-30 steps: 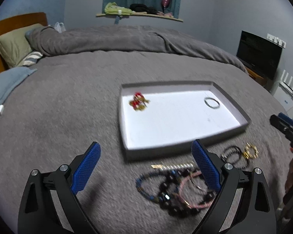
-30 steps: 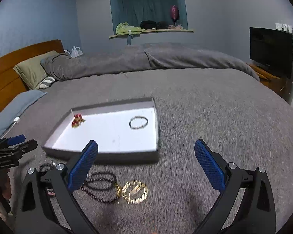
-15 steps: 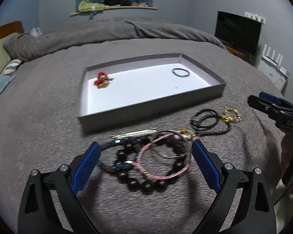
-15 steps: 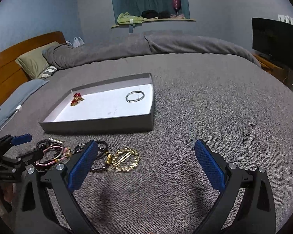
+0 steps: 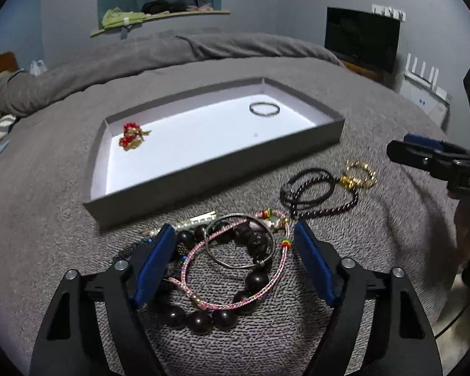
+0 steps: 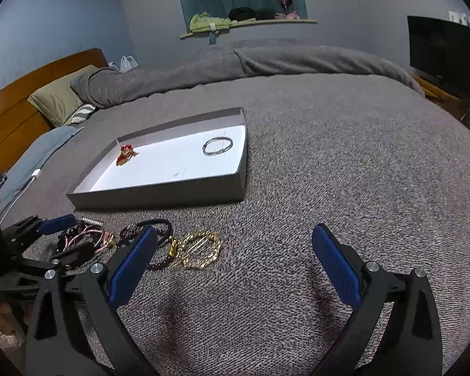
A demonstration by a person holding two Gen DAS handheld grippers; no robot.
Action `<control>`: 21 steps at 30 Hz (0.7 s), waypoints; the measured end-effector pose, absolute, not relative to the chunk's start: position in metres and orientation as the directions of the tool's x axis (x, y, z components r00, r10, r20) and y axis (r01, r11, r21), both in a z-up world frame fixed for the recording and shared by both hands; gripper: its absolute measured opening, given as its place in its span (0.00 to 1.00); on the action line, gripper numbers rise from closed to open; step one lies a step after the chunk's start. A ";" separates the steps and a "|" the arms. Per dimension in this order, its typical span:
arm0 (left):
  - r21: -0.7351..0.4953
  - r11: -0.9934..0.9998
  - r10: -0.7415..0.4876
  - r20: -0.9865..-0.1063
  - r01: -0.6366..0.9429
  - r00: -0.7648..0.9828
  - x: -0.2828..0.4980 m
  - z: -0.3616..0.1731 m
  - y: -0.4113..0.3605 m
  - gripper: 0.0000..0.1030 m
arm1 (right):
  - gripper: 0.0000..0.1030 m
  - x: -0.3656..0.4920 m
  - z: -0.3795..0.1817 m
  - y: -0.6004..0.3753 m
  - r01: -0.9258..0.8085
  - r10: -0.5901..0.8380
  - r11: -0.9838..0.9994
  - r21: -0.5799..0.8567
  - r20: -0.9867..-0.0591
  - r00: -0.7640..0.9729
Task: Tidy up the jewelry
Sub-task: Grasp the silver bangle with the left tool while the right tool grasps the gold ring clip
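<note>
1. The left tool (image 5: 235, 235) points steeply down at the bed (image 5: 47, 206), low in the frame's centre. Its jaws have just been closing yet remain apart, straddling a heap of bracelets; the blue pads (image 5: 155, 263) press on nothing that can be made out.
2. Between those pads lie a pink braided cord bracelet (image 5: 235, 304), a thin metal bangle (image 5: 238, 264) and a dark wooden bead bracelet (image 5: 200, 316) of large round beads.
3. The right tool (image 6: 235, 244) tilts down over bare grey knit blanket, jaws wide apart and empty.
4. Left of it lies a gold chain bracelet (image 6: 200, 249), touching a dark small-bead strand (image 6: 159, 263).
5. The shallow grey tray (image 5: 222, 169), white inside, sits mid-frame; it holds a silver bangle (image 5: 264, 108) at its right and a red-and-gold ornament (image 5: 131, 133) at its left.
</note>
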State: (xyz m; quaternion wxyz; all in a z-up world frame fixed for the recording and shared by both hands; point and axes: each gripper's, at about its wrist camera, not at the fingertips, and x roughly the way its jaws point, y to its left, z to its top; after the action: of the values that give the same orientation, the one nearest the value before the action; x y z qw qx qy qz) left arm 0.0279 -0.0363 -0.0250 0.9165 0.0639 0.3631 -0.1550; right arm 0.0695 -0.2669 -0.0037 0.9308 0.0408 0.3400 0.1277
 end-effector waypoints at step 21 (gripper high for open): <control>-0.037 0.942 -0.260 -0.710 0.334 0.654 0.033 -0.031 -0.035 0.52 | 0.77 0.063 -0.017 -0.230 -0.335 0.262 0.942 0.023 -0.673 0.692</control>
State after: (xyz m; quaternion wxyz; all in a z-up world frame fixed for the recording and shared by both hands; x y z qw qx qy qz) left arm 0.0333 -0.0355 -0.0310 0.9082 0.0486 0.3822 -0.1636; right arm 0.0631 -0.2301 -0.0171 0.9184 -0.0507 0.3572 0.1624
